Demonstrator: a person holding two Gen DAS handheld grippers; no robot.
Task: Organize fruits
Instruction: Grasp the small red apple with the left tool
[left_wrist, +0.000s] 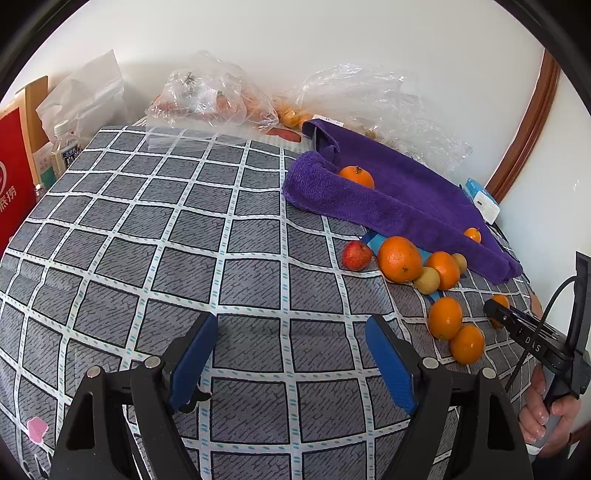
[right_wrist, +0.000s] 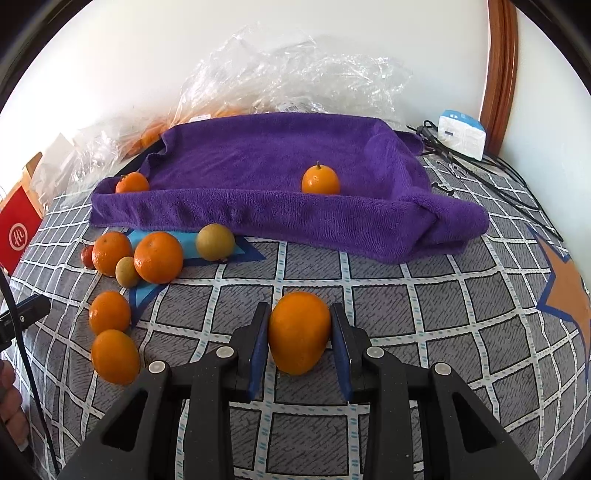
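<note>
My right gripper (right_wrist: 300, 332) is shut on an orange (right_wrist: 299, 332), held low over the checked cloth (right_wrist: 424, 314) in front of the purple towel (right_wrist: 277, 162). Two oranges (right_wrist: 320, 180) (right_wrist: 132, 182) lie on the towel. A cluster of oranges (right_wrist: 158, 257), two yellow-green fruits (right_wrist: 215, 242) and a small red fruit (right_wrist: 87, 256) lies left of it, with two more oranges (right_wrist: 109, 312) nearer. My left gripper (left_wrist: 291, 347) is open and empty over bare cloth (left_wrist: 147, 229), left of the fruit cluster (left_wrist: 399, 259). The right gripper (left_wrist: 496, 312) shows at that view's right edge.
Clear plastic bags (right_wrist: 295, 70) with fruit lie against the wall behind the towel. A white-blue box (right_wrist: 461, 134) and black cables (right_wrist: 480, 170) sit at the far right. A red package (left_wrist: 13, 184) and a bottle (left_wrist: 66, 147) stand at the left edge.
</note>
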